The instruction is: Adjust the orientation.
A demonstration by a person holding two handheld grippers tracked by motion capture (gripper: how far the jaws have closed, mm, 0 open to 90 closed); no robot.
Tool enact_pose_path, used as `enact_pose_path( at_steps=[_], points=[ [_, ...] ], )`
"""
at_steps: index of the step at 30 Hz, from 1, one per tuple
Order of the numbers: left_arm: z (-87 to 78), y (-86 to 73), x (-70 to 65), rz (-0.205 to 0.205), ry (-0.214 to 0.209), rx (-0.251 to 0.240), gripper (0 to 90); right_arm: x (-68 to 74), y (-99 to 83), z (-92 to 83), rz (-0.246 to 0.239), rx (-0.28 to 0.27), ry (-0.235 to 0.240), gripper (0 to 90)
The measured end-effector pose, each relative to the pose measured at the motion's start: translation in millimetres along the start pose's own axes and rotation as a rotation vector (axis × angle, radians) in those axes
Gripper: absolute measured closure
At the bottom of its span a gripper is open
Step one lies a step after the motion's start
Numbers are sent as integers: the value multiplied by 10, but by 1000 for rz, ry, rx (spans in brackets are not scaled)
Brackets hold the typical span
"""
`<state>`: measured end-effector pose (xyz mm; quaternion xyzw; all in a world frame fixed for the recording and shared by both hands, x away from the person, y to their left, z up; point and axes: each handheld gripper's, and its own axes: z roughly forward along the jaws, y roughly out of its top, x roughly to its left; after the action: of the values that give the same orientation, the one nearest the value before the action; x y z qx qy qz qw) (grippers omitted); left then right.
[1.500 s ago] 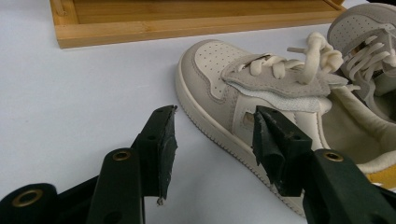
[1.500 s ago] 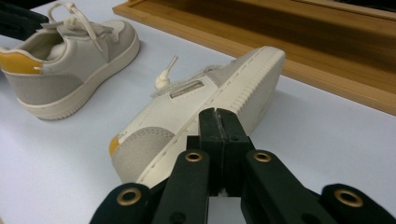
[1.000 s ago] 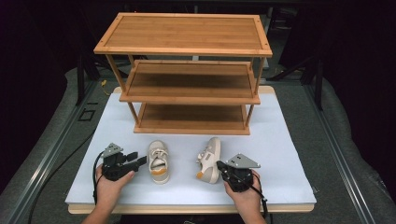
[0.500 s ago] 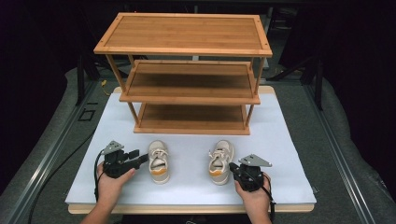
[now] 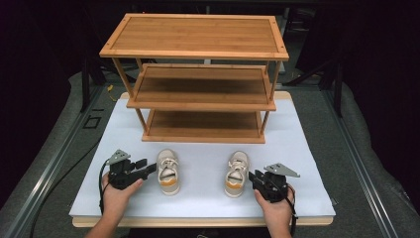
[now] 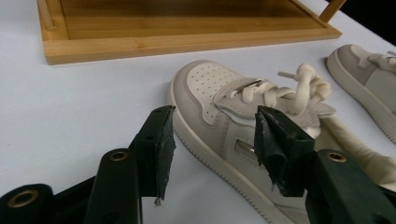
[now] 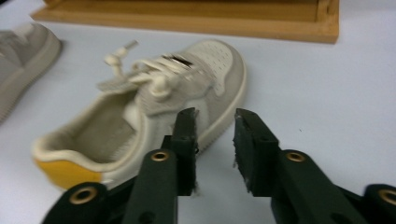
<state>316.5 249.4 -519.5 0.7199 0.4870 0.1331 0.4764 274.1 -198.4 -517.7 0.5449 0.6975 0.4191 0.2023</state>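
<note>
The wooden shoe rack stands at the far half of the white table top, three shelves deep, and everything else sits in front of its bottom shelf. Two small beige shoes lie there side by side, well apart from each other. The left shoe sits upright on its sole in front of the rack's left part; its long axis runs toward the rack, toe nearest the shelf and the orange heel toward the person, leaning a little off square. The right shoe stands on its sole in front of the rack's right part, likewise toe to the rack and orange heel back.

Both forearms come in from the near edge, away from the rack. The left gripper is held level at the left shoe's outer side, pointing across toward it; in the left gripper view its jaws stand wide, one on each side of the shoe's outer edge, pressing on nothing. The right gripper lies just beside the right shoe's outer side; its jaws have just been opening and stand parted, with nothing between them.
</note>
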Motion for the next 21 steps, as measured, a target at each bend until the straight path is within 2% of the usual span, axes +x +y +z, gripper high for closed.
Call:
enact_pose_path(
  at_steps=[5,8,12,14,16,21],
  points=[
    [-27,7,-40,3,-19,-15,453,101,13,-38,-12,-50,18,606],
    [-47,10,-84,19,-22,-23,447,119,14,-44,-26,-47,11,599],
    [-70,-3,-136,18,-49,-38,435,99,27,-76,41,-97,56,555],
    [-70,-8,-150,20,-48,-36,435,105,28,-70,38,-96,52,551],
    [-56,-20,-172,29,-51,-16,432,118,24,-41,36,-78,74,544],
    [-11,-59,-216,38,-54,16,424,168,36,2,14,-65,80,536]
  ],
)
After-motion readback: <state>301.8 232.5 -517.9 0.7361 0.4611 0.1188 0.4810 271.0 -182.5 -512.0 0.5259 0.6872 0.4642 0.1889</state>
